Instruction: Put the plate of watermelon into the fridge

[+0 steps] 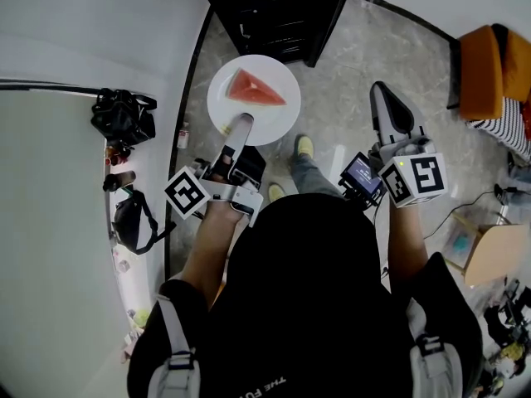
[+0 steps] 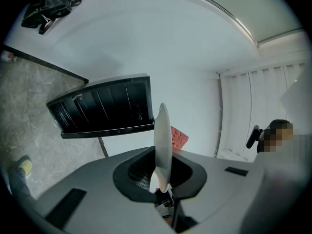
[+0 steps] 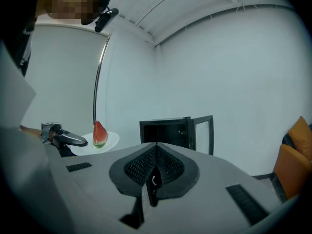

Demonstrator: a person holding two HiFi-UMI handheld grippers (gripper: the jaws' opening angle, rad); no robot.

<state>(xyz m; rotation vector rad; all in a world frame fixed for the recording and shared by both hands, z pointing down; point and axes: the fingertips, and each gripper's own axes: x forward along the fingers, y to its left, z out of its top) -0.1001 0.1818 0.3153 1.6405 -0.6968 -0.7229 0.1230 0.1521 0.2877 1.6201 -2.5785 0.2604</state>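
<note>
Black bags (image 1: 123, 116) lie on the white table (image 1: 50, 222) at the far left of the head view, with a smaller dark pouch (image 1: 131, 220) nearer the person. Just right of the table edge, the left claw (image 1: 242, 124) reaches forward over the grey marbled stone floor (image 1: 348, 73). Its jaws are pinched on the near rim of a round white plate (image 1: 274, 123). In the left gripper view that plate (image 2: 162, 145) stands edge-on in the narrow gap of the left claw (image 2: 163, 186), gripped at its rim.

A red triangular wedge of watermelon (image 1: 253, 89) with a green rind lies on the plate, near its middle. The plate is held in the air, outside and in front of the small black fridge (image 1: 282, 11). In the right gripper view the fridge (image 3: 165, 130) stands on the floor with its door (image 3: 202, 130) swung open to the right, and the plate (image 3: 111, 140) is off to its left.

Further right, the right claw (image 1: 383, 98) points forward beside the person's yellow shoe (image 1: 304, 146). Its own view shows the right claw (image 3: 155, 152) pressed together, with nothing between the jaws.

At the far right are an orange padded seat (image 1: 489, 69) and, lower down, an open brown cardboard box (image 1: 489, 251).
</note>
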